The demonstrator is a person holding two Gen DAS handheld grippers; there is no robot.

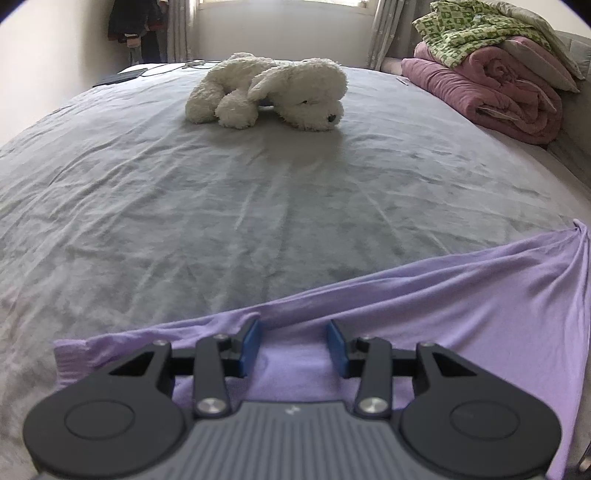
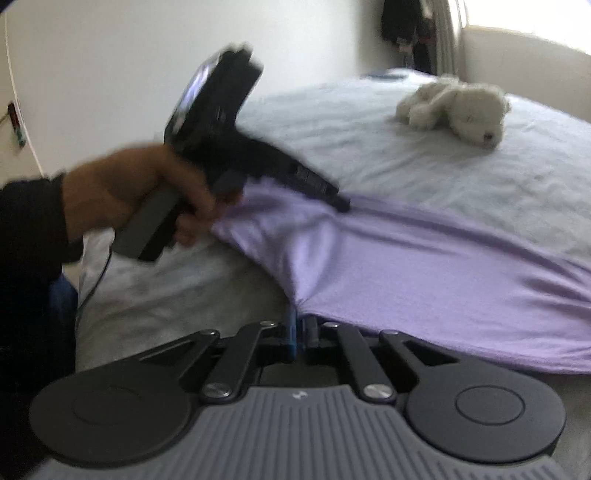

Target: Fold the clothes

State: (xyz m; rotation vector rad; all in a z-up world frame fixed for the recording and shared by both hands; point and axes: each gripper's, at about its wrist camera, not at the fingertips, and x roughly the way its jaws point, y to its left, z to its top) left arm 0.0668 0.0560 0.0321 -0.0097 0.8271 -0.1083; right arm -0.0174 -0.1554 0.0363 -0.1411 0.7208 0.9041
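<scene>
The lilac garment (image 1: 424, 306) lies along the near edge of the bed, its long axis running from 8 o'clock up to 2 o'clock in the left wrist view, where one end rises into a pinched, bunched peak at the far right; the cloth is drawn taut between its two ends in long diagonal folds. The left gripper (image 1: 293, 347) hovers over the lower end with its blue pads (image 1: 251, 345) spread apart, released, the fabric lying beneath and between them but not pinched. In the right wrist view the right gripper (image 2: 300, 334) is clenched on a gathered corner of the garment at 6 o'clock, and the person's left hand (image 2: 140, 192) holds the other tool at 9 o'clock. The grey bedsheet (image 1: 221, 206) is soft, matte and finely wrinkled. A fluffy white plush dog (image 1: 269, 92) lies on its side at 12 o'clock, well apart from the garment. At 2 o'clock a rolled pink quilt (image 1: 498, 99) carries a green patterned blanket (image 1: 469, 33). Pale walls, curtains (image 1: 386, 33) and a bright window close the room behind the bed
</scene>
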